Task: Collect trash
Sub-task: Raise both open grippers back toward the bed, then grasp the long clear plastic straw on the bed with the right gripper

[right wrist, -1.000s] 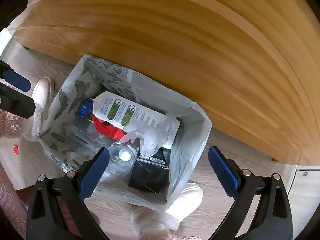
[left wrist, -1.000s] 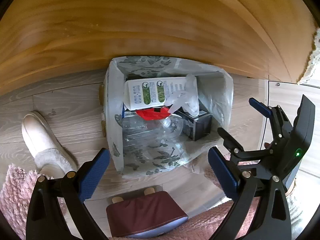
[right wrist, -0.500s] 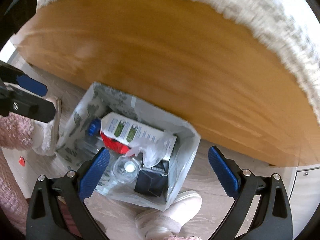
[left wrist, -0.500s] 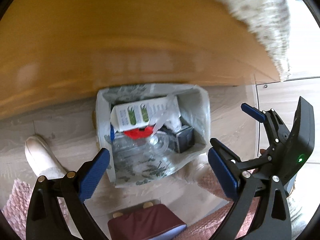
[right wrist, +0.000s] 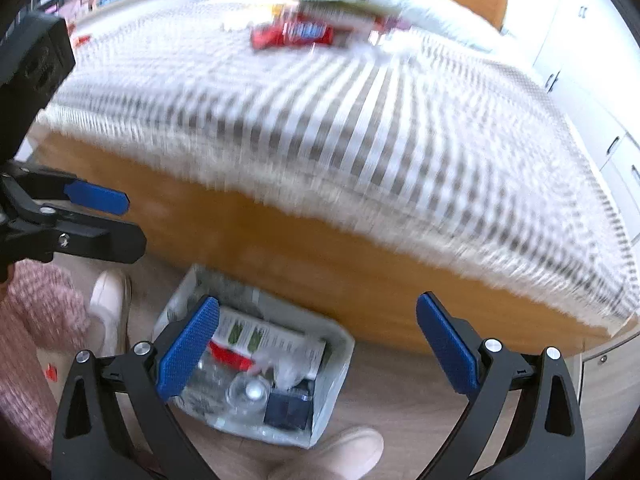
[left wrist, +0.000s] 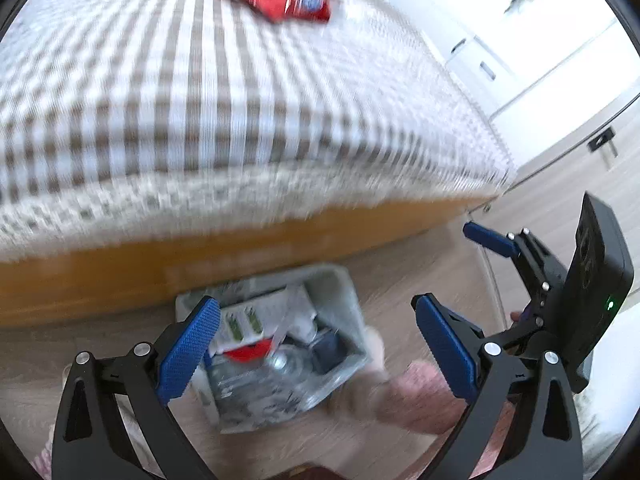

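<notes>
trash bin (right wrist: 332, 364) full: carton (right wrist: 264, 338), bottle (right wrist: 246, 394)

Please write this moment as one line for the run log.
left gripper: open, empty | right gripper: open, empty | trash bin: on floor beside bed, holds trash | red wrapper: on checked bed cover

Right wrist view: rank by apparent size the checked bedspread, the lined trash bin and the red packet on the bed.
1. checked bedspread
2. lined trash bin
3. red packet, which lies farthest from the camera, so its true size is unsure.

Black claw (left wrist: 316, 354), blue ribbed pads (left wrist: 188, 354)
</notes>
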A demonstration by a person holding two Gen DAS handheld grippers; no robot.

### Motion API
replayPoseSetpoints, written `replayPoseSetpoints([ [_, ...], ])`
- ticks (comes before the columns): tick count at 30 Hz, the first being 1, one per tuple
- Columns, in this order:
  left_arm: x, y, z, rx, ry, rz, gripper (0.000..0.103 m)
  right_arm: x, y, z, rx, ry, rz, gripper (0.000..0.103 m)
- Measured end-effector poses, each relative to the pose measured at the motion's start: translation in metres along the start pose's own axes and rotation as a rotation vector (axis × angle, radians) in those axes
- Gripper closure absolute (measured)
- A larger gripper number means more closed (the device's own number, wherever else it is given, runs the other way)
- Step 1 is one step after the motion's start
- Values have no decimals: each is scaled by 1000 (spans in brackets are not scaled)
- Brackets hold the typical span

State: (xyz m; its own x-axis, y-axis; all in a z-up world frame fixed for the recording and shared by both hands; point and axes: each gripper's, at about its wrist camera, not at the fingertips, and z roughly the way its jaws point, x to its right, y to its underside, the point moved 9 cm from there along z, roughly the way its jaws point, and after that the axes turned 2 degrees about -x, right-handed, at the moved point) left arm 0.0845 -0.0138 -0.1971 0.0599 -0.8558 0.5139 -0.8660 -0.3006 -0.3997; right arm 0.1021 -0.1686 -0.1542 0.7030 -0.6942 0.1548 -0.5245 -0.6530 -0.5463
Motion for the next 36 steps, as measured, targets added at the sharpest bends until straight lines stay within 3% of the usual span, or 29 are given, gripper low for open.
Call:
replayPoseSetpoints([
  [6, -1, -38, -37, 158, -11, -25, 8, 21, -35, -29, 134, 25, 64, 8],
  [12, -19, -67, -60, 263, -41, -89, 8, 42, -59, -41, 245, 36, 139, 8],
  [17, -26, -84, -70, 327, -89, -116, 8, 56, -78, -49, 309, 53, 207, 8],
  [23, -25, -99, -75, 354, -59, -172, 8, 65, -100, -70, 422, 75, 270, 8],
  [29, -41, -123, -92, 527, -147, -175, 8, 70, -112, -66, 469, 126, 316, 8],
  [31, -45, -131, -88, 547, -184, -153, 8, 70, -115, -62, 475, 126, 334, 8],
  [36, -43, -144, -88, 561, -165, -132, 8, 73, -123, -62, 518, 187, 352, 8],
])
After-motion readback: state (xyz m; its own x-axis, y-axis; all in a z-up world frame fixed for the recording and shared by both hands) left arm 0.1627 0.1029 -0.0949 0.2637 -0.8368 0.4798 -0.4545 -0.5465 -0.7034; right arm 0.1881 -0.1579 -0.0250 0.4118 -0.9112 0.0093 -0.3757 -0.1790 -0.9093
